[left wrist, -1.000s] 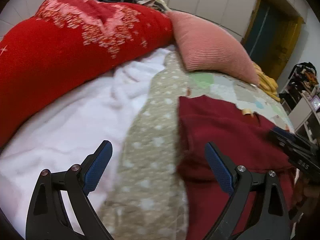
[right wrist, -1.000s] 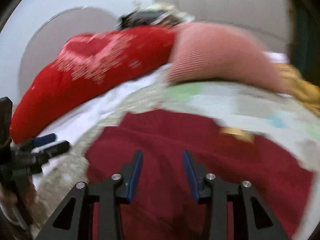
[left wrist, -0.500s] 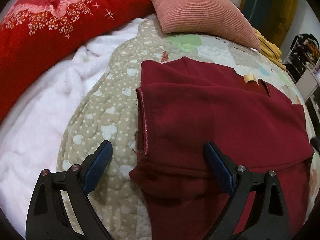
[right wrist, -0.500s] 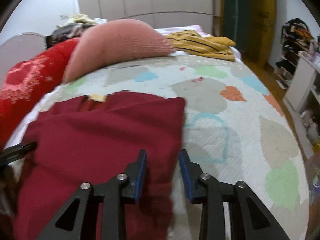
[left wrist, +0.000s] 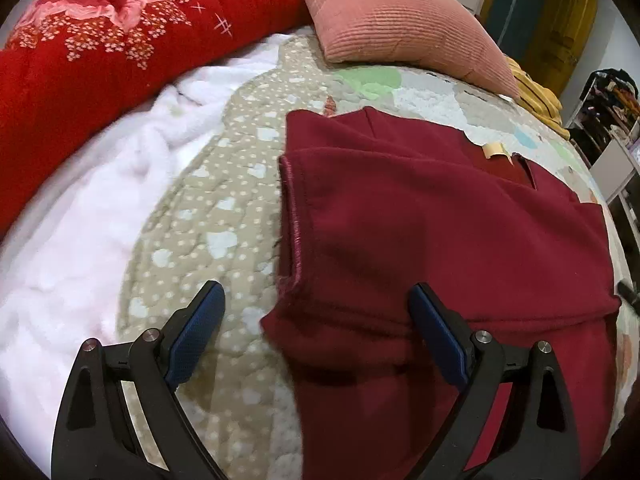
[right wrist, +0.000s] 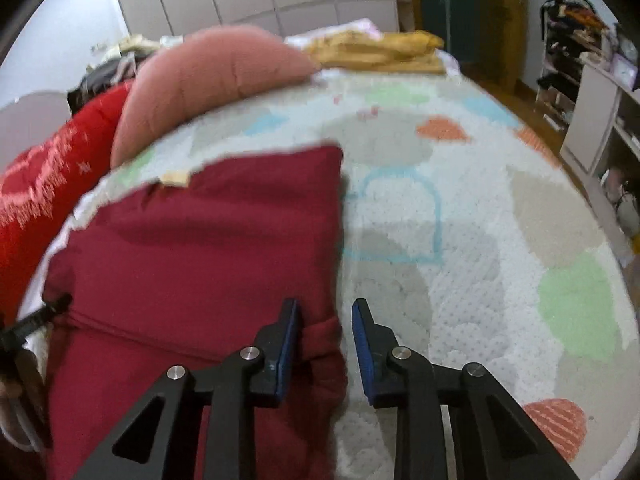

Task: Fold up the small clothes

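A dark red garment (left wrist: 440, 220) lies partly folded on the bed, a beige tag at its collar. My left gripper (left wrist: 316, 296) stands wide open over the garment's near left corner, one pad over the bedspread and the other over the red cloth. My right gripper (right wrist: 325, 304) sits at the garment's (right wrist: 200, 240) right edge. Its jaws are closing, with a bunched fold of that edge between them and a gap still showing on the right side. The left gripper's tip (right wrist: 36, 316) shows at the left border of the right wrist view.
A red flowered quilt (left wrist: 100, 48) and a pink ribbed pillow (left wrist: 392, 16) lie at the head of the bed. White fleece (left wrist: 80, 220) covers the left side. A yellow striped garment (right wrist: 380, 52) sits beyond the pillow. Shelves (right wrist: 592, 92) stand right of the bed.
The left gripper came down closer over the garment's left corner. The right gripper swung from the garment's middle to its right edge, and its jaws have narrowed around the fold.
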Tool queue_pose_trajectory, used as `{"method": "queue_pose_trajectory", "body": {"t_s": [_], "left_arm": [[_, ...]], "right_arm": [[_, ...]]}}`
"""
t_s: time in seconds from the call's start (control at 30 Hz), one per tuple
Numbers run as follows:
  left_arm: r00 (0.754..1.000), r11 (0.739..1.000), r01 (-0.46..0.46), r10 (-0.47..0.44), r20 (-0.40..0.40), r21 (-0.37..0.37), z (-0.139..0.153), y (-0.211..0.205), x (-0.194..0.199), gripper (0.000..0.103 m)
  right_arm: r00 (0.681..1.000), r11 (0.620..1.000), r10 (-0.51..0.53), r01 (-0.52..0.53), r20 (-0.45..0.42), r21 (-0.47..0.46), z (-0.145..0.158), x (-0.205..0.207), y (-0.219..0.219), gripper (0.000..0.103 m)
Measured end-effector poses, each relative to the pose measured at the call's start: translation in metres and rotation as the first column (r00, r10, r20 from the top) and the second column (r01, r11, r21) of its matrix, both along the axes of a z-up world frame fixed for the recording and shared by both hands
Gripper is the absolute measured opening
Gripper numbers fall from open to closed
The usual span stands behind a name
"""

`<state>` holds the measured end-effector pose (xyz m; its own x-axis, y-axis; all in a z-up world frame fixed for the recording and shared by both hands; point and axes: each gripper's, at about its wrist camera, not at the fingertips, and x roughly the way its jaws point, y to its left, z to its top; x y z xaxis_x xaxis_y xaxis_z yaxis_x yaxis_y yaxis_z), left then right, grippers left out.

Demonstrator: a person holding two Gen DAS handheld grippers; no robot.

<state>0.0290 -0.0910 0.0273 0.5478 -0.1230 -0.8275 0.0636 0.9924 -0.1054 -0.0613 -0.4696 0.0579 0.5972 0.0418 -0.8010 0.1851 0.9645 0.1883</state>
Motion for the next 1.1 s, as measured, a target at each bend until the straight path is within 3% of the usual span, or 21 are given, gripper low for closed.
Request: {"method": "queue_pose_trajectory", "body": {"t_s": [0.07, 0.13, 0.3, 0.57, 0.67, 0.73, 0.8, 0.9, 0.97, 1.1], "left_arm": [[0.999, 1.000, -0.018, 0.018, 0.026, 0.002, 0.003, 0.003, -0.005, 0.094], [1.000, 1.000, -0.023, 0.023, 0.020, 0.002, -0.002, 0.003, -0.004, 0.094], [1.000, 1.000, -0.024, 0.024, 0.015, -0.008, -0.008, 0.003, 0.001, 0.094], [1.000, 0.998, -0.014, 0.012, 0.022, 0.062, 0.005, -0.002, -0.023, 0.094], [0.999, 0.995, -0.006, 0.002, 0.033, 0.100, 0.009, -0.002, -0.039, 0.094], [0.999, 0.994, -0.004, 0.000, 0.040, 0.106, 0.014, 0.000, -0.053, 0.094], [0.999, 0.995, -0.010, 0.005, 0.052, 0.097, 0.020, 0.004, -0.066, 0.094], [0.998, 0.996, -0.010, 0.005, 0.058, 0.084, 0.028, 0.006, -0.087, 0.094], [0.998, 0.996, -0.006, 0.000, 0.067, 0.090, 0.031, 0.007, -0.099, 0.094], [0.997, 0.995, 0.012, -0.019, 0.074, 0.094, 0.038, 0.011, -0.131, 0.094]], "right_arm": [[0.996, 0.999, 0.035, -0.033, 0.081, -0.035, 0.022, -0.005, 0.011, 0.025], [0.991, 0.995, 0.091, -0.085, 0.103, -0.054, 0.029, 0.003, 0.022, 0.025], [0.995, 0.994, 0.098, -0.099, -0.033, -0.045, -0.012, 0.041, 0.027, 0.025], [0.991, 0.987, 0.133, -0.131, 0.013, -0.093, 0.018, -0.006, 0.031, 0.027], [0.992, 0.982, 0.095, -0.107, -0.086, -0.158, -0.009, -0.006, 0.028, 0.030], [0.994, 0.993, 0.076, -0.082, -0.074, -0.081, -0.016, -0.006, 0.017, 0.031], [0.996, 0.998, 0.054, -0.056, -0.068, -0.023, -0.003, -0.017, 0.012, 0.031], [0.996, 0.996, 0.083, -0.084, -0.028, -0.036, 0.019, -0.042, 0.019, 0.035], [0.995, 0.994, 0.103, -0.104, -0.006, -0.033, 0.030, -0.065, 0.024, 0.048], [0.987, 0.983, 0.159, -0.159, 0.004, 0.093, 0.031, -0.109, 0.031, 0.052]]}}
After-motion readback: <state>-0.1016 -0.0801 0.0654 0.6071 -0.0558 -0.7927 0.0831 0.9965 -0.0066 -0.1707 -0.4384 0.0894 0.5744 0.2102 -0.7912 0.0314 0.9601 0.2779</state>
